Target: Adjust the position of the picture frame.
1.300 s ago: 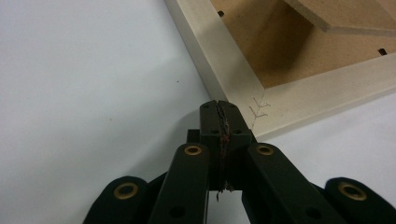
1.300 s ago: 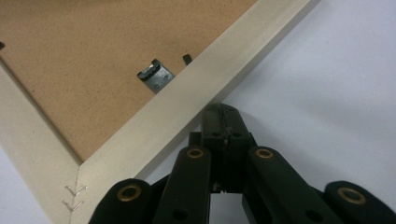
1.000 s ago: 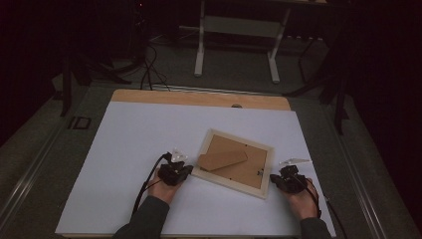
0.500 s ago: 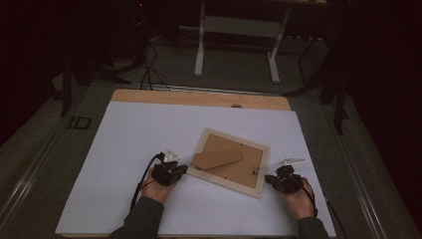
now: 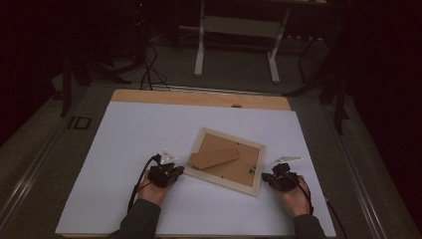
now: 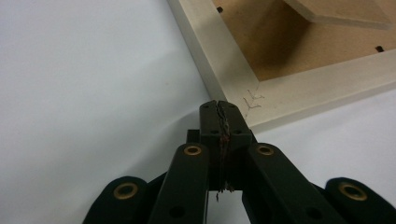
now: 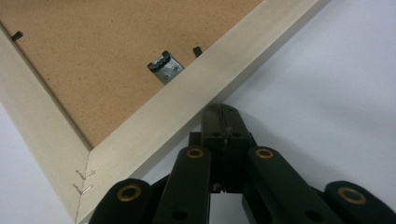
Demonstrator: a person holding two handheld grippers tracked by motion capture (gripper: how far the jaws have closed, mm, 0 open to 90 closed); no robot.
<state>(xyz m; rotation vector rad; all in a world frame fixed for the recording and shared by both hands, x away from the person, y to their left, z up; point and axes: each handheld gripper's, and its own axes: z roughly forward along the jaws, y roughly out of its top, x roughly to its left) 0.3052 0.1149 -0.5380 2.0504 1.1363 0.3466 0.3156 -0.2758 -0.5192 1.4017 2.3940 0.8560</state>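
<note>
While the picture frame point(image 5: 226, 162) lies face down and askew on the white bench point(image 5: 124, 134), its brown backing board turned upward, it is flanked by the two tools. The left tool point(image 5: 175, 172) is held at the frame's near left corner, and in the left gripper view its black jaws are seen pressed together with nothing between them, their tips point(image 6: 219, 108) just at the pale wooden edge beside the stapled corner joint. The right tool point(image 5: 268, 178) is held at the frame's near right corner; in the right gripper view its jaws are likewise seen closed and empty, their tips point(image 7: 223, 112) set against the outer edge of the wooden moulding. A small metal hanger point(image 7: 164, 66) is seen fixed to the backing board near that edge, and a folded cardboard stand point(image 5: 214, 158) lies flat on the backing. Each tool is gripped by a hand entering from the near side of the bench.
</note>
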